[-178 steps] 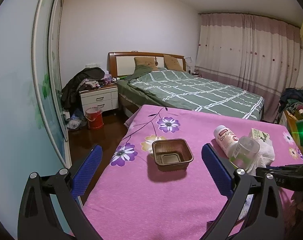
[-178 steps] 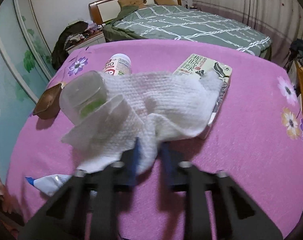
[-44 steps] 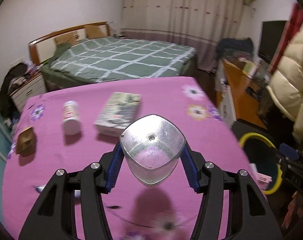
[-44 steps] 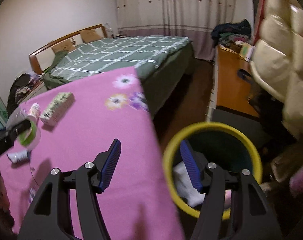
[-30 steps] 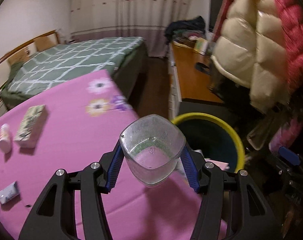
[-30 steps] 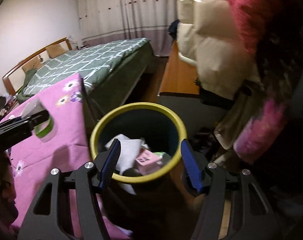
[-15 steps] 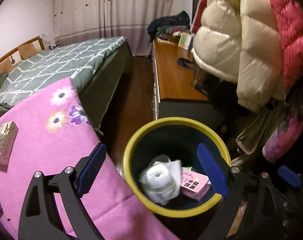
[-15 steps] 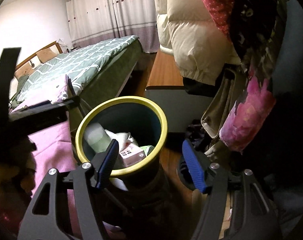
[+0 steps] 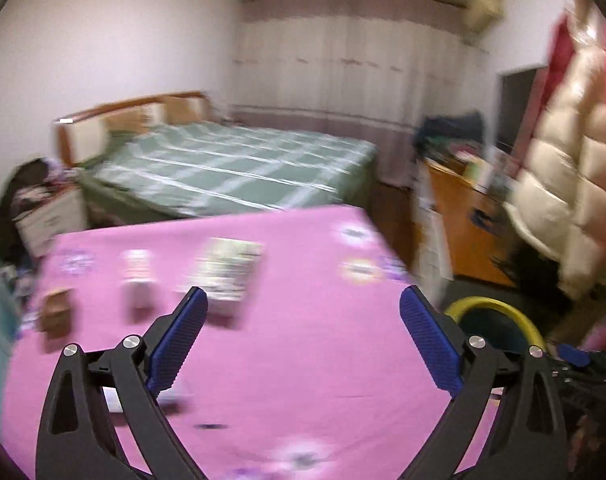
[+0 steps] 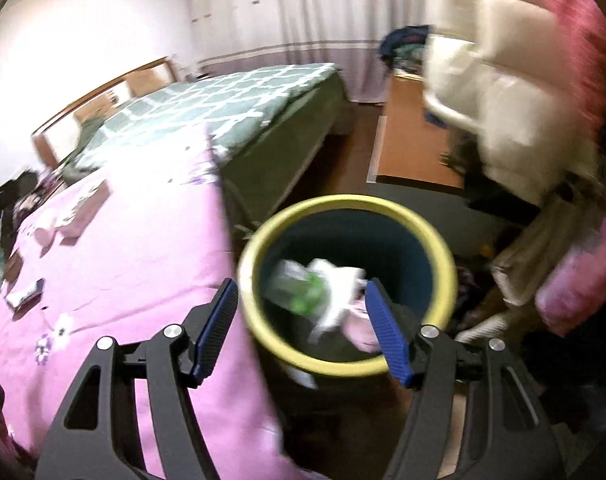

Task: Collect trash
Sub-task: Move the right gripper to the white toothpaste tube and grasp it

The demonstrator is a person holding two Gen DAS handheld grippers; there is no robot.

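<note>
Left gripper [image 9: 301, 336]: jaws spread wide, nothing between the blue pads; it points over the pink tablecloth [image 9: 303, 360].
Right gripper [image 10: 301, 330]: jaws spread, empty; it hangs above the near rim of the trash bin [image 10: 443, 248].
Trash bin: yellow-rimmed and dark inside, directly ahead of and below the right gripper, beside the table edge; from the left gripper it lies ahead to the right.
Already binned: a white crumpled paper [image 10: 339, 288] and a clear cup with green on it [image 10: 299, 288] lie inside; blur hides finer detail.
Trash on the table: ahead of the left gripper, from left to right, a small brown tray [image 9: 57, 312], a white bottle [image 9: 137, 276] and a flat printed box [image 9: 229, 274], well apart from the bin.
Bottle handling: likely light, stiff and smooth, so it may roll or slip; take it across the middle of the body.
Tray handling: probably thin, light plastic that flexes; pinch one side wall.
Box handling: likely light card, rigid enough; grip across its narrow width.
Near item: something flat and pale [image 9: 171, 396] lies just behind the left finger, too blurred to name.
</note>
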